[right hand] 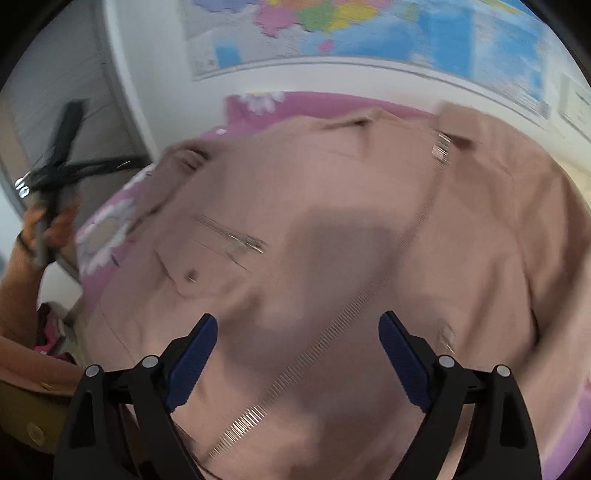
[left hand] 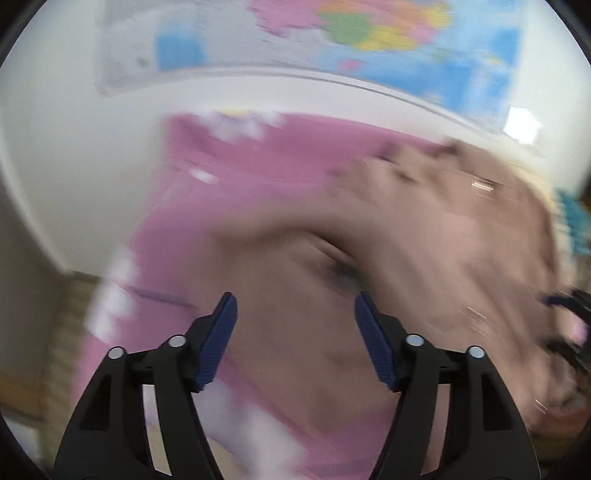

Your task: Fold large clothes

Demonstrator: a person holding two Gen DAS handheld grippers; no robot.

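Observation:
A large dusty-pink zip jacket (right hand: 351, 206) lies spread on a pink flowered bedsheet (right hand: 314, 101). Its metal zipper (right hand: 332, 332) runs diagonally down the middle, and a chest pocket (right hand: 207, 258) sits to the left. My right gripper (right hand: 297, 332) is open and empty, above the jacket's front. My left gripper (left hand: 295, 310) is open and empty, above the jacket's blurred left part (left hand: 424, 240). In the right wrist view the left gripper (right hand: 62, 162) shows at the far left, held in a hand away from the jacket.
A coloured wall map (right hand: 369, 33) hangs on the white wall behind the bed. The pink sheet (left hand: 229, 177) shows left of the jacket. Dark and pink items (right hand: 48, 332) lie beside the bed at lower left. Both views are motion-blurred.

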